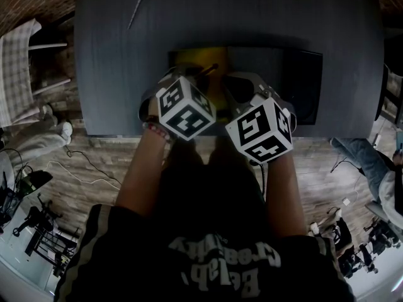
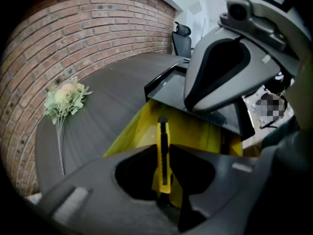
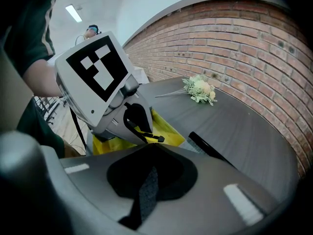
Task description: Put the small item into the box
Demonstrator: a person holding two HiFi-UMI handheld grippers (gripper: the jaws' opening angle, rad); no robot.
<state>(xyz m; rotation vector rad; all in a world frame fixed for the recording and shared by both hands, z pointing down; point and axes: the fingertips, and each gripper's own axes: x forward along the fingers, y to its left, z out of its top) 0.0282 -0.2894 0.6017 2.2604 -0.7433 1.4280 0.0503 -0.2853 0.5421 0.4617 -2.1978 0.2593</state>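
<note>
Left gripper view showed the left gripper [image 2: 164,173] with its fingers clamped on the rear end of a yellow knife [image 2: 163,133]. The knife's tip pointed forward and down over the open yellow box [image 2: 129,133]. The knife was not yet released, and it could not be determined whether the tip touched the box floor. The right gripper [image 3: 149,168] hung just beside the left, its fingers closed together on nothing.

Probable faults from this position:
- The hold covered only one end of the knife. The long free end could swing or slip as the fingers part, and the knife could then land across the box wall rather than inside.
- The black lid [image 2: 171,89] lay against the box on the right gripper's side. A drop toward that side could leave the knife on the lid or on the tabletop [image 1: 113,55].
- The two grippers stood close together, so a sideways correction risked a collision.

Pose: both forearms reached forward side by side over the near tabletop edge, and both grippers were angled steeply downward
</note>
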